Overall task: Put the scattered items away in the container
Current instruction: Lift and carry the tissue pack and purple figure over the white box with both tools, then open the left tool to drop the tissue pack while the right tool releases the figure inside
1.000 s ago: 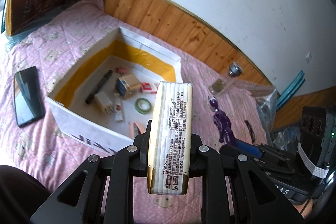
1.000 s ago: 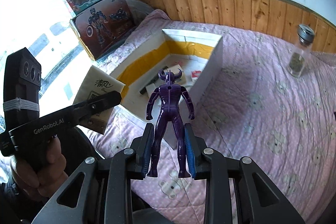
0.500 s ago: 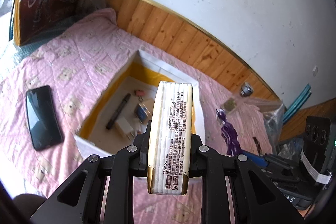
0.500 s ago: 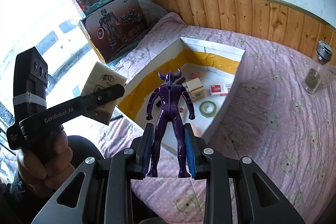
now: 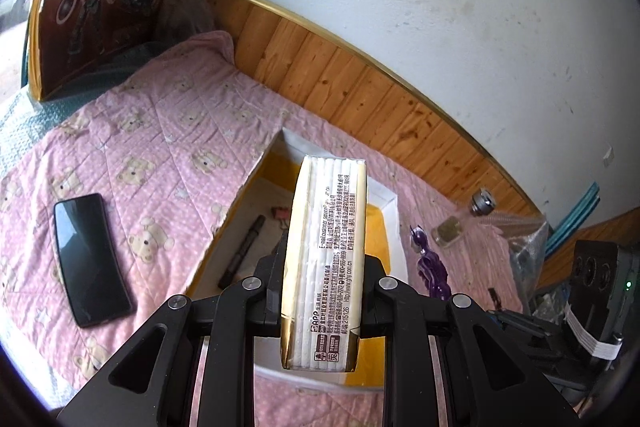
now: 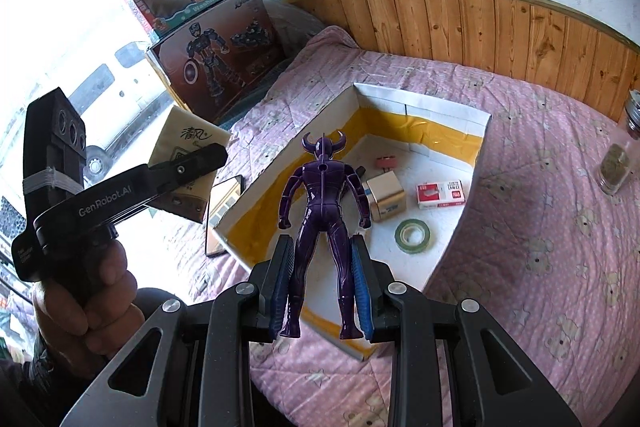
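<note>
Carrying step: left claw [image 5: 322,291] clamped on tissue pack [image 5: 326,259], right claw [image 6: 322,277] clamped on purple figure [image 6: 323,223], both above white box [image 6: 420,105] mid-bed; next, lower in and release.

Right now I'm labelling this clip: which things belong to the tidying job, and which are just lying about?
Job:
- tissue pack in left gripper
- purple figure in right gripper
- box with tape roll, staples
- phone, glass jar on the quilt, possibly

Lying about:
- toy boxes
- quilt
</note>
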